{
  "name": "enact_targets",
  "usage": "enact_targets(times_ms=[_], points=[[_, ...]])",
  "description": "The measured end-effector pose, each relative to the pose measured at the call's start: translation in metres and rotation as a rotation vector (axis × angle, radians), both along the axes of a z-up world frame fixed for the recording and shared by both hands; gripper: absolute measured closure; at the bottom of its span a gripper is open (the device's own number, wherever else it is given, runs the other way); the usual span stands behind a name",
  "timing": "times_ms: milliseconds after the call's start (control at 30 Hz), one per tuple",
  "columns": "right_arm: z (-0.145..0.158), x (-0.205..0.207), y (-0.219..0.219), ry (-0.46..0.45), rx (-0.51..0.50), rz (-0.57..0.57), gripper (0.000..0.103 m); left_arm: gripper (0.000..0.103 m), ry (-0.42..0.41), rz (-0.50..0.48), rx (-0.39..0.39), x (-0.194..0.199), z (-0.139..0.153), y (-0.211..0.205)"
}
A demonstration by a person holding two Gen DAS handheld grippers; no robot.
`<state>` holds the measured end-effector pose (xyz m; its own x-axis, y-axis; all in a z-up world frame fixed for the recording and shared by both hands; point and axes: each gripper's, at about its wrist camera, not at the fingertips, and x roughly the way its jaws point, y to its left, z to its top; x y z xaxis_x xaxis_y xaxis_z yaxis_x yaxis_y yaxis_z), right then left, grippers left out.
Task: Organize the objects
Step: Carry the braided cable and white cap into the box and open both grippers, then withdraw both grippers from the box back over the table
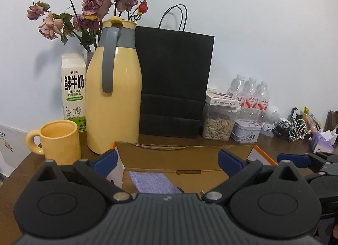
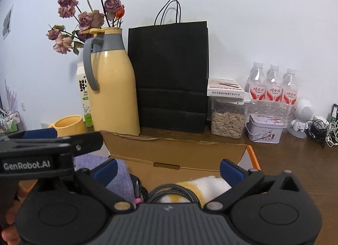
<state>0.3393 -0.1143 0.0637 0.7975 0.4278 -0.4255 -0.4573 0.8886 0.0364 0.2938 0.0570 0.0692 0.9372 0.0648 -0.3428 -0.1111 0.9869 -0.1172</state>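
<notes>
The cardboard box [image 2: 179, 156] is the biggest of the task's things: it sits open on the wooden table [image 2: 295, 160], directly ahead of and beneath both tools, its back flap standing up in front of the yellow flask [image 1: 114, 88] and black paper bag [image 1: 175, 80]. It looks light and fairly stiff but thin-walled, so a wall or flap edge would be the place to pinch it, and it would likely flex if squeezed hard. Inside, the purple cloth [image 1: 153, 181] lies flat at the box's left, just ahead of the left gripper [image 1: 168, 160] and between its spread fingers; soft and limp, it should be taken by a bunched fold or corner. The white and yellow towel [image 2: 202, 188] lies rolled at the right, close under the right gripper [image 2: 169, 170]; it is plush and light, and will probably sag unless gripped across its middle. The braided cable [image 2: 169, 191] curls over the towel's near end, thin and springy, apt to slip, best taken at a doubled loop. Both grippers stand wide apart with nothing between their pads, side by side over the box.
</notes>
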Motion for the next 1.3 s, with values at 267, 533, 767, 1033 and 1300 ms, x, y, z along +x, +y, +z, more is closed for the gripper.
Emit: enact_targets(times_ms=[267,533,767,1033,1300], points=[[0.002,-0.005,-0.003,-0.018,-0.006,-0.007,0.000,0.000,-0.003,0.001,0.005,-0.002,0.001,-0.002],[0.010,-0.022,-0.013,-0.064,0.007,-0.012,0.000,0.000,-0.062,-0.022,0.005,-0.023,0.016,-0.006],[0.015,-0.052,-0.029,-0.115,0.026,-0.022,0.000,0.000,-0.128,-0.053,0.029,-0.056,0.028,-0.016],[0.014,-0.091,-0.053,-0.135,0.036,-0.034,0.000,0.000,-0.099,-0.051,0.019,-0.093,0.020,-0.015],[0.000,-0.131,-0.082,-0.105,0.007,-0.052,0.000,0.000,-0.024,-0.033,0.053,-0.128,-0.001,-0.009]])
